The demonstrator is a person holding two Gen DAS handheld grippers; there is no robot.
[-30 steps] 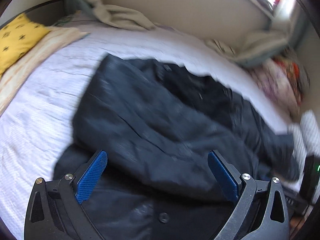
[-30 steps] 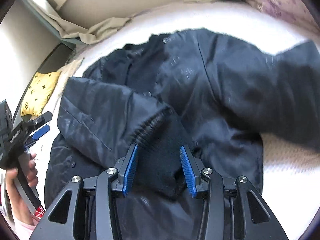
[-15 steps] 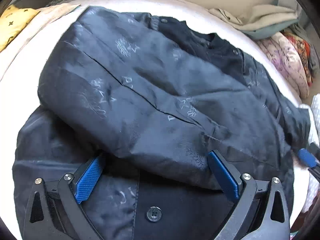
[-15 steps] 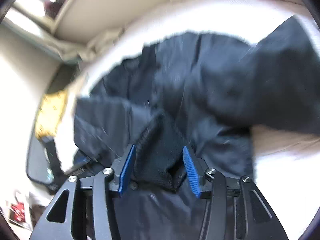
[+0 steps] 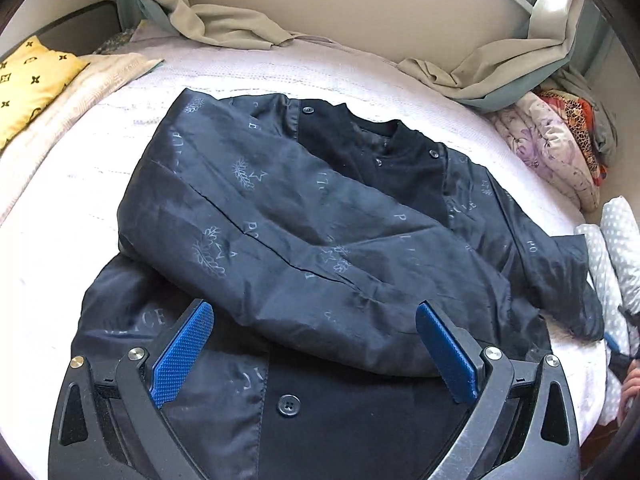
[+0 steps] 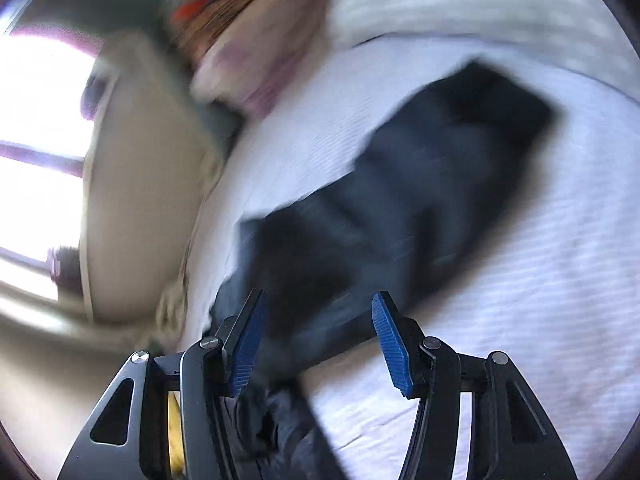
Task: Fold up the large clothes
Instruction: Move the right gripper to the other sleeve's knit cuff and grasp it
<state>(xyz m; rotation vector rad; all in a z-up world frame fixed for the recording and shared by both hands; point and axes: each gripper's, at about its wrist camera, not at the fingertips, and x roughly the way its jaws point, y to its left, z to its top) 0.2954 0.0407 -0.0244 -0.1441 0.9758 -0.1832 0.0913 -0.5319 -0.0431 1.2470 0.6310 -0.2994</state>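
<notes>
Dark jacket [image 5: 304, 240] spread on the bed [image 5: 72, 184], one sleeve folded across its front.

The left hand-held gripper [image 5: 316, 354] hangs over the jacket's near hem with its blue pads wide apart, gripping nothing; a button [image 5: 289, 405] on the placket shows between them. The folded sleeve [image 5: 280, 240] runs slantwise from the far left shoulder down toward the right pad. The right hand-held gripper [image 6: 320, 340] shows in a heavily blurred view: its jaws are opening, dark cloth [image 6: 400, 208] lies between and past them, and neither pad presses on it. A yellow pillow [image 5: 28, 84] lies at the bed's far left, folded bedding [image 5: 560, 148] at the far right.
</notes>
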